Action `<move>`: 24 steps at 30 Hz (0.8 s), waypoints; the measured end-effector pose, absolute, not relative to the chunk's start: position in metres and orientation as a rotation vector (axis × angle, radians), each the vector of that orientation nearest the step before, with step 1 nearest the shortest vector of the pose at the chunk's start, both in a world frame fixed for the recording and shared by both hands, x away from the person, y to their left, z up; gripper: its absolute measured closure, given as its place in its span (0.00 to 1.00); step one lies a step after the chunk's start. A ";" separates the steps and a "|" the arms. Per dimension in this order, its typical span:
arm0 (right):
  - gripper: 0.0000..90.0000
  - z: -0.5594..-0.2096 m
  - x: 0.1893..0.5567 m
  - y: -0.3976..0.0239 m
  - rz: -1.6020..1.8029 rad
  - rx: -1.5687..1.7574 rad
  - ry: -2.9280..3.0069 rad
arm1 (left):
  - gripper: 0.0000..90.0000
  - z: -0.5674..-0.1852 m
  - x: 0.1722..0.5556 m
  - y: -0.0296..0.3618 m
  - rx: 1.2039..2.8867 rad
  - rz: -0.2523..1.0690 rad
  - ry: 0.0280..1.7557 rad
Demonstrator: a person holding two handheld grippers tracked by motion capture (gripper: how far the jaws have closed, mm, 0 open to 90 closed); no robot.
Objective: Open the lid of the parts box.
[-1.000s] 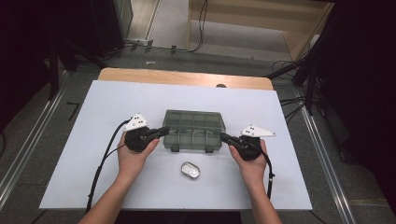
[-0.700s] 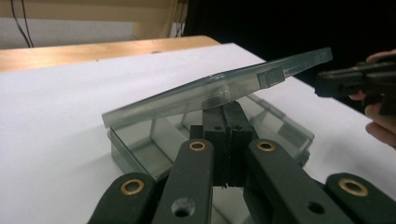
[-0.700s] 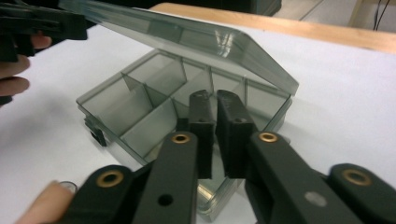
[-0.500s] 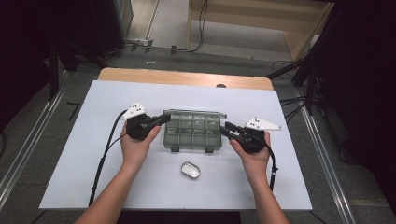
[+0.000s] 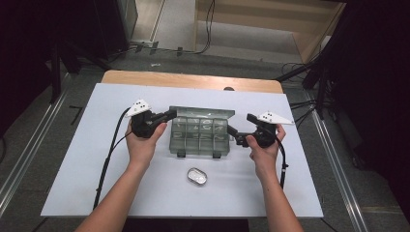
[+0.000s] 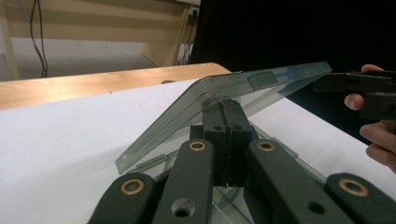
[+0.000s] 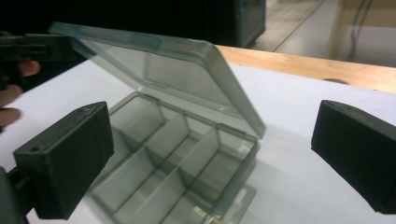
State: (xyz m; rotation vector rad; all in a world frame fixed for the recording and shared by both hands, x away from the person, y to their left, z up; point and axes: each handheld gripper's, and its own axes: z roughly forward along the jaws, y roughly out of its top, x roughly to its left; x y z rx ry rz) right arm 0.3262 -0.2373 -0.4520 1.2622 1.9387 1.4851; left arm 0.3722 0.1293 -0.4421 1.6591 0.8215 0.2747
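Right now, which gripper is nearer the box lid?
Left. The left gripper is shut on the lid at its left edge, holding it raised. The right gripper stands open beside the box's right end, off the lid.
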 end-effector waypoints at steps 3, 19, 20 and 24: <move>0.06 -0.453 0.330 -0.235 1.461 1.267 1.925 | 0.99 -0.442 0.375 0.130 1.650 0.279 0.833; 0.72 -0.450 0.336 -0.222 1.392 1.291 1.814 | 0.99 -0.440 0.382 0.128 1.603 0.307 0.838; 0.73 -0.450 0.337 -0.221 1.397 1.304 1.801 | 0.99 -0.440 0.383 0.128 1.604 0.309 0.836; 0.76 -0.449 0.341 -0.221 1.385 1.337 1.762 | 0.99 -0.439 0.385 0.127 1.604 0.309 0.835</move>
